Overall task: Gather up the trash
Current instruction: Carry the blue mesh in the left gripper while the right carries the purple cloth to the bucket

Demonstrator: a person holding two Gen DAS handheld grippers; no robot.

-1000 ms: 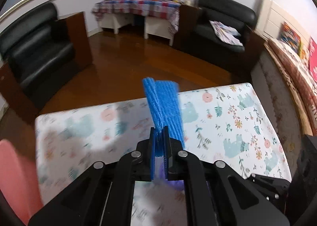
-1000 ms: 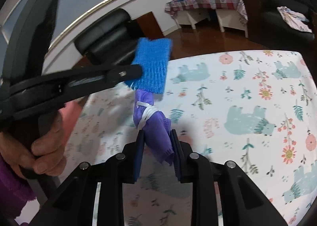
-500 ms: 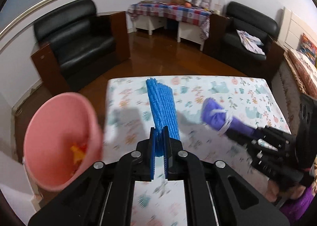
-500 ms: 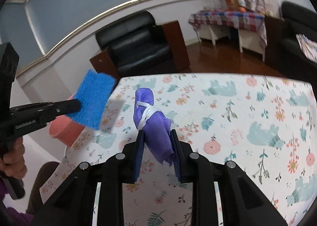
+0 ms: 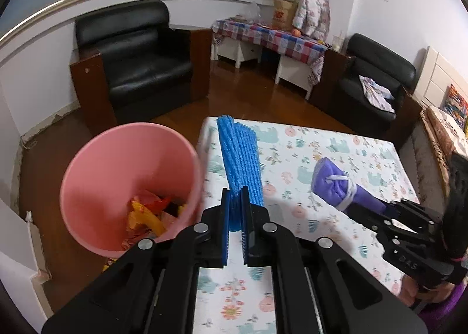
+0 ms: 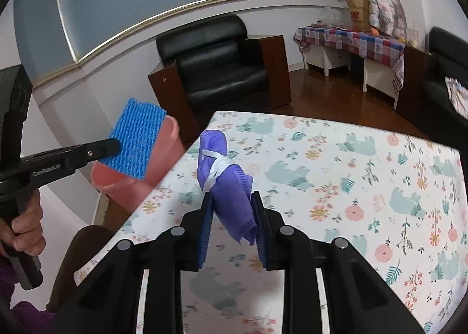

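Squeezing tight, the left gripper (image 5: 236,217) holds a blue foam net (image 5: 239,158) near the pink bin (image 5: 128,187); the right gripper (image 6: 232,217) pinches a purple mask (image 6: 228,176).

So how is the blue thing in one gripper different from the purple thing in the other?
The blue foam net is flat, ribbed and stiff-looking; the purple face mask is soft, rolled up and tied with its white strap. The net sits in the left gripper, close to the pink bin; the mask sits in the right gripper, over the table. Both are clamped and held aloft.
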